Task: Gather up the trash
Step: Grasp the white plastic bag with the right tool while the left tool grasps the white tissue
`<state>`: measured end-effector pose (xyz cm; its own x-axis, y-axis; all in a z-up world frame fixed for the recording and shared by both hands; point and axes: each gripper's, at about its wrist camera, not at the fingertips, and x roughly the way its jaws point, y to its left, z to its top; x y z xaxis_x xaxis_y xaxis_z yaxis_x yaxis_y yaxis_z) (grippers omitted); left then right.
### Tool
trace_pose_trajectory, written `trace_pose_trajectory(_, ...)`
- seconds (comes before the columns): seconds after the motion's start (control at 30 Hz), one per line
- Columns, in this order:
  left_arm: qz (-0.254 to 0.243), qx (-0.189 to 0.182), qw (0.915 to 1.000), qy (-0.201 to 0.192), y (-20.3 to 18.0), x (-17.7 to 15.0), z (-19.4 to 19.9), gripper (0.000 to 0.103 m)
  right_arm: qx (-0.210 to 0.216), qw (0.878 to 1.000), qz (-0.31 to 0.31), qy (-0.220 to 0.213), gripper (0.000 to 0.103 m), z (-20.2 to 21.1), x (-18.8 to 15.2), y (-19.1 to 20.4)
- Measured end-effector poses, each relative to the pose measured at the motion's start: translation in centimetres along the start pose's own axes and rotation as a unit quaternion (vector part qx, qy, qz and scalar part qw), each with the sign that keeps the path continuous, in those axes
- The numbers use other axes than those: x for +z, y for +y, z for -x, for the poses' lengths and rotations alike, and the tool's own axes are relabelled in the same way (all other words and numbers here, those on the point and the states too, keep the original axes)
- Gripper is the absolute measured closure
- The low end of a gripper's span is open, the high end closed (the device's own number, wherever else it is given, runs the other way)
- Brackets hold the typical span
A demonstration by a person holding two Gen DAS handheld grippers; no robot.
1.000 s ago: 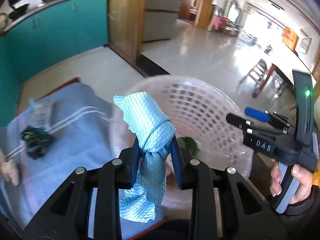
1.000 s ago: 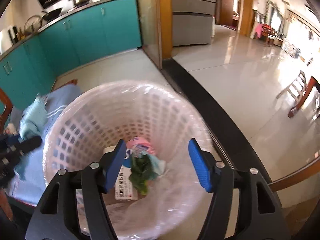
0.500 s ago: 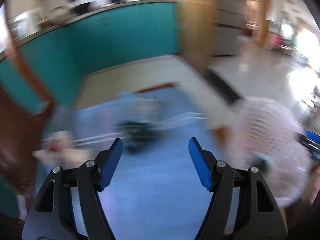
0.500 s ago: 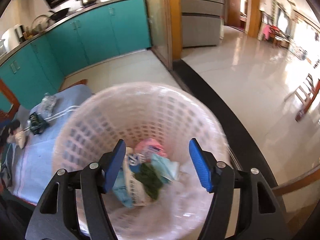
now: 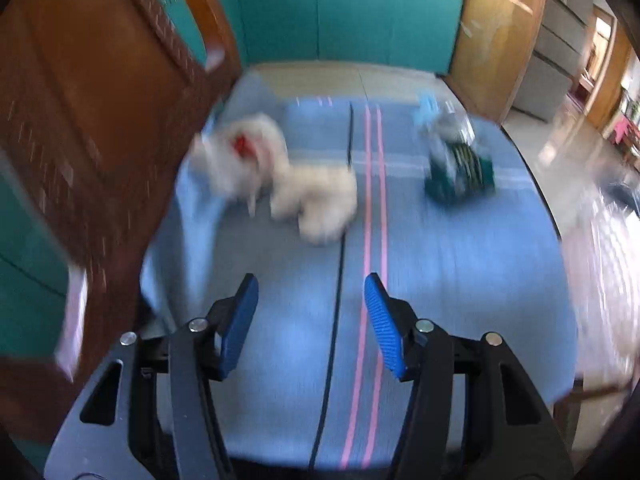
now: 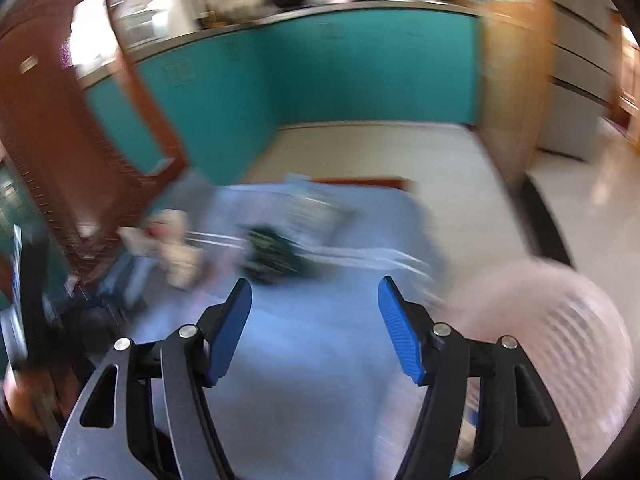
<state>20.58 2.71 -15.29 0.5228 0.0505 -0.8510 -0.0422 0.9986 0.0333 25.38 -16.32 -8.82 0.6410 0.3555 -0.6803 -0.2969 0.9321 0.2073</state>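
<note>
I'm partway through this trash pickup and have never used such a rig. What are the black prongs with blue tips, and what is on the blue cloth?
Each picture comes from a camera on a hand-held gripper, looking forward along its two fingers; a person carries one in each hand. The prongs are those fingers, the blue tips their pads. The left gripper is empty and its jaws are closing. The right gripper is open and also empty. On the blue cloth lie a white crumpled wad, a dark green wrapper and a clear crinkled piece behind it; blur hides details. The pale basket stands at the right.
</note>
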Motion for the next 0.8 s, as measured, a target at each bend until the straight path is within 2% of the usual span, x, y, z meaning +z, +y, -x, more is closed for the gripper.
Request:
trace_pose_trajectory(0.07, -0.018, 0.003, 0.9998, 0.009, -0.2, -2.0, 0.2, 0.046, 0.060, 0.998, 0.022, 0.012, 0.038, -3.9, 2.2, 3.7)
trace_pose_trajectory(0.17, -0.022, -0.002, 0.9996, 0.016, 0.2, -3.5, 0.5, 0.046, 0.113, 0.992, 0.035, 0.038, 0.038, -9.5, 4.7, 8.3)
trace_pose_trajectory(0.3, -0.016, -0.003, 0.9997, 0.017, 1.0, -3.6, 1.4, 0.046, 0.120, 0.988, 0.074, 0.069, 0.038, -16.2, 6.8, 13.7)
trace_pose_trajectory(0.37, -0.013, -0.004, 0.9998, 0.014, 1.5, -3.7, 1.8, 0.046, 0.131, 0.983, 0.078, 0.100, 0.038, -19.1, 7.0, 15.3)
trace_pose_trajectory(0.5, -0.003, -0.004, 0.9999, 0.013, 2.5, -3.7, 1.8, 0.045, 0.143, 0.977, 0.078, 0.140, 0.039, -22.0, 6.2, 17.2)
trace_pose_trajectory(0.53, -0.001, -0.004, 0.9999, 0.013, 2.7, -3.7, 1.8, 0.045, 0.143, 0.975, 0.085, 0.145, 0.046, -22.2, 5.9, 17.5)
trace_pose_trajectory(0.57, 0.001, -0.006, 0.9999, 0.013, 2.8, -3.6, 1.7, 0.045, 0.146, 0.973, 0.094, 0.151, 0.075, -22.4, 5.5, 17.9)
trace_pose_trajectory(0.6, 0.001, -0.007, 0.9999, 0.013, 2.9, -3.6, 1.6, 0.045, 0.155, 0.970, 0.096, 0.159, 0.086, -22.4, 5.1, 18.0)
trace_pose_trajectory(0.63, 0.002, -0.009, 0.9999, 0.013, 2.9, -3.6, 1.6, 0.045, 0.160, 0.970, 0.093, 0.159, 0.091, -22.1, 4.9, 17.9)
trace_pose_trajectory(0.7, 0.002, -0.013, 0.9998, 0.011, 2.9, -3.5, 1.5, 0.045, 0.167, 0.971, 0.085, 0.146, 0.093, -20.4, 4.9, 17.2)
trace_pose_trajectory(0.8, 0.001, -0.017, 0.9998, 0.007, 2.8, -2.9, 1.4, 0.045, 0.172, 0.978, 0.061, 0.098, 0.093, -16.2, 5.3, 14.9)
